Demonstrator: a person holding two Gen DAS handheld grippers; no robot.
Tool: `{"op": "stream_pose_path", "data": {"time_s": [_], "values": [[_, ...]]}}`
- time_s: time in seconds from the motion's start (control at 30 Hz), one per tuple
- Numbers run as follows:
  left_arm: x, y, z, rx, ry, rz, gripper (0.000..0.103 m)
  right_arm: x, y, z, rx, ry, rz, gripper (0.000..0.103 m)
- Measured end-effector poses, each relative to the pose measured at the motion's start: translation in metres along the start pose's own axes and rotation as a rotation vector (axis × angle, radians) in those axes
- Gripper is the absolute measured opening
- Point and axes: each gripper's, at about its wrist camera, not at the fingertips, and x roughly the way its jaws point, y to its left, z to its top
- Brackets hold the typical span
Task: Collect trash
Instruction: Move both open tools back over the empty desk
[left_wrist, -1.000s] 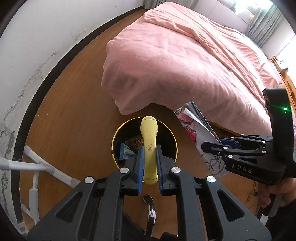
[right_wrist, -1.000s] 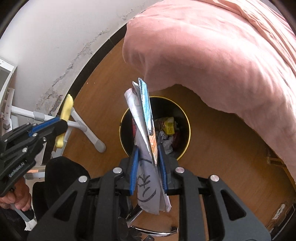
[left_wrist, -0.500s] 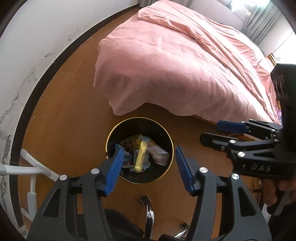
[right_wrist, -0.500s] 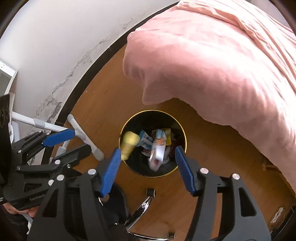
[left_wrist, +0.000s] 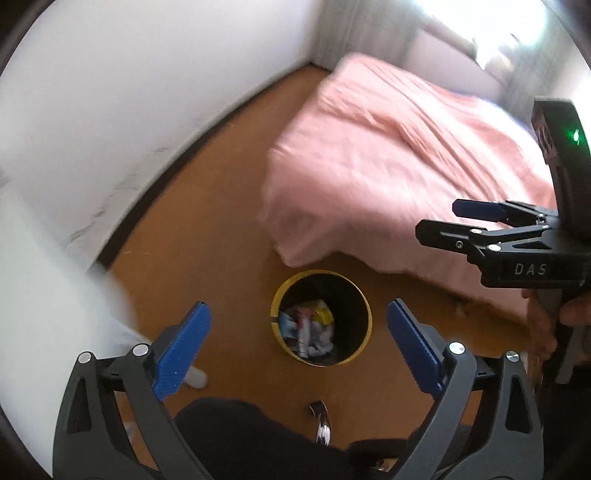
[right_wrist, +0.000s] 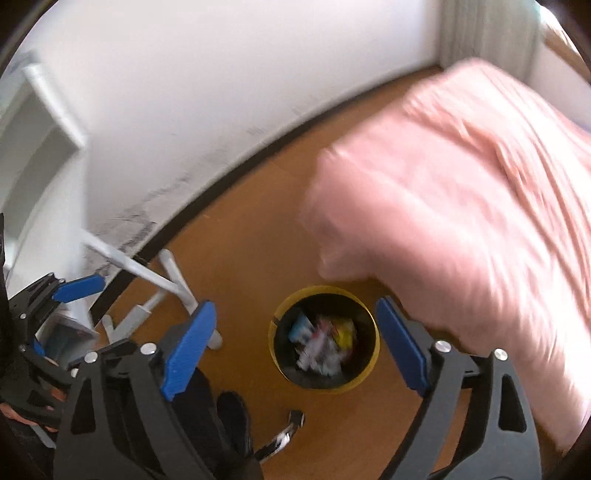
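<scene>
Though blurred, bin (left_wrist: 320, 316) trash (left_wrist: 308, 326) (items indistinct) between just-opened claws.

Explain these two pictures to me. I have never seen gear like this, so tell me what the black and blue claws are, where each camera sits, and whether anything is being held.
There is no robot here: a person holds a hand tool with two fingers in each hand. Each tool carries a wide-angle camera that looks along its fingers, so each picture shows its own gripper at the bottom.

One picture comes from the left gripper; the right gripper shows at its right edge, with the person's hand below it. The other picture comes from the right gripper, looking at the same spot.

Both look down at a black trash bin with a yellow rim, standing on the wooden floor by the corner of a bed under a pink blanket. Wrappers and paper lie in the bin.

Nothing is held. Both grippers' jaws have just been opening and now stand wide apart and empty.
</scene>
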Motion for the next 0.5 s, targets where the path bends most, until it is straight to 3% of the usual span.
{"op": "stream_pose_path", "data": {"time_s": [0.17,0.37,0.5], "values": [[-0.097,0.082,-0.026,-0.163,-0.113,0.176,0.094,-0.015,0.093,0.031,-0.152,-0.057,0.124,0.088],[-0.205,0.193,-0.109,-0.410,-0.199,0.482,0.094,-0.005,0.236,0.036,-0.377,-0.057,0.290,0.088],[-0.256,0.240,-0.170,-0.568,-0.213,0.615,0.094,0.002,0.320,0.024,-0.507,-0.034,0.379,0.088]]}}
